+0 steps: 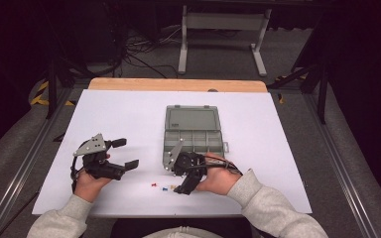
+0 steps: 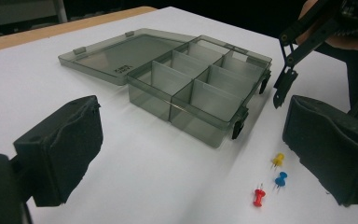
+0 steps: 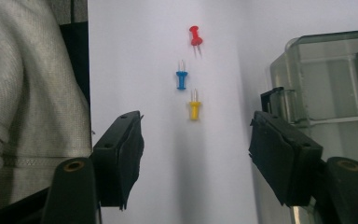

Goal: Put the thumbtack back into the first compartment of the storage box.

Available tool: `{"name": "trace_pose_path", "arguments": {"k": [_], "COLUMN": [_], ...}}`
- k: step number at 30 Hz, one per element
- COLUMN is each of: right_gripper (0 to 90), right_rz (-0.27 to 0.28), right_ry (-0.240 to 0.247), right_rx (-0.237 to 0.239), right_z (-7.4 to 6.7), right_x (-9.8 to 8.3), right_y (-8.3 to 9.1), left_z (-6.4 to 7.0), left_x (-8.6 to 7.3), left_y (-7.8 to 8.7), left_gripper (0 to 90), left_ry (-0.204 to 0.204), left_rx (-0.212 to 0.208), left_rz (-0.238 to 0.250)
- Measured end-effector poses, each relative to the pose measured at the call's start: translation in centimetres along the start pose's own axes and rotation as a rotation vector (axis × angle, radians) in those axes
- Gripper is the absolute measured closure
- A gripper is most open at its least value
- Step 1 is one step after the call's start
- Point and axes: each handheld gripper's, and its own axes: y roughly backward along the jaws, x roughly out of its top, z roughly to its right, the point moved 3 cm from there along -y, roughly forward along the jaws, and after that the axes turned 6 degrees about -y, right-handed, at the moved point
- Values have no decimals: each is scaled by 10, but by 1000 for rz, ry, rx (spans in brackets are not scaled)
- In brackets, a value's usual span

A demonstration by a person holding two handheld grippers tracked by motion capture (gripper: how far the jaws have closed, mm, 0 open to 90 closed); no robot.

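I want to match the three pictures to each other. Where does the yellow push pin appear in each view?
High view: yellow push pin, low centre, just left of the right gripper.
Left gripper view: lower right, nearest the box.
Right gripper view: centre, ahead of the open jaws.
Shared landmark: the open grey compartment box, and the blue push pin beside the yellow one.

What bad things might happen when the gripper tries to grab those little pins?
The yellow push pin lies close to the blue push pin, so the open right gripper may nudge both. Pins lying flat on the white table might slip from the thick pads. The open organizer box sits close beside one jaw and could get bumped.
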Motion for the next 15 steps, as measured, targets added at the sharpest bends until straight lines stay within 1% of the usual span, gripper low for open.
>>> {"name": "trace_pose_path", "arguments": {"k": [5, 6, 13, 15], "right_gripper": [380, 382, 398, 400], "right_rz": [-11, -13, -28, -32], "right_ry": [11, 11, 19, 20], "right_rx": [9, 10, 22, 23], "right_z": [-2, -3, -4, -4], "right_x": [2, 2, 4, 4], "right_y": [-9, -11, -23, -24], "left_z": [0, 0, 0, 0], "left_x": [0, 0, 0, 0], "left_y": [0, 0, 0, 0], "left_gripper": [56, 57, 57, 56], "left_ry": [-5, 1, -1, 0], "left_rx": [3, 1, 2, 3], "left_rz": [-3, -4, -2, -2]}}
